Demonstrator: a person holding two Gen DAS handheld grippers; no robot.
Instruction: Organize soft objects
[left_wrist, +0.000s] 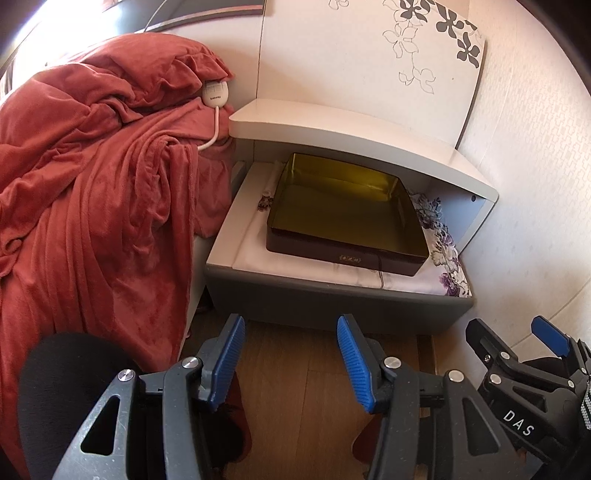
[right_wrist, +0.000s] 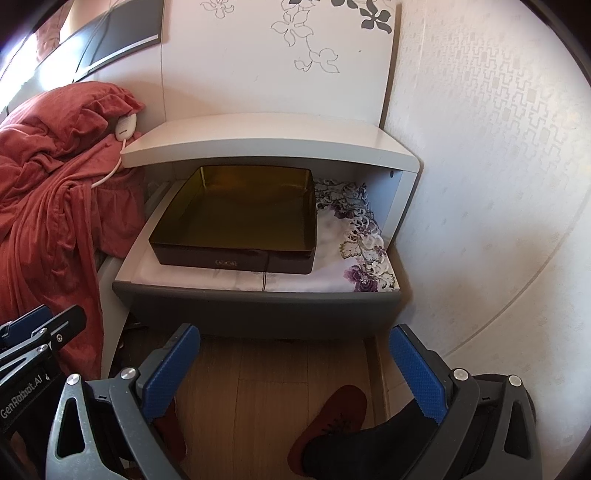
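Each gripper (left_wrist: 291, 354) (right_wrist: 295, 373) has grey metal arms, shiny round screws and bumpy blue pads (left_wrist: 352, 363). The person wears red slippers (right_wrist: 328, 417).

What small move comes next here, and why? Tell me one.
Probably reach the left gripper toward the red blanket heaped on the bed. It is the loose soft thing in view. Both the left and the right gripper hover over the floor with jaws open and nothing between them, and the box in the open drawer looks empty.
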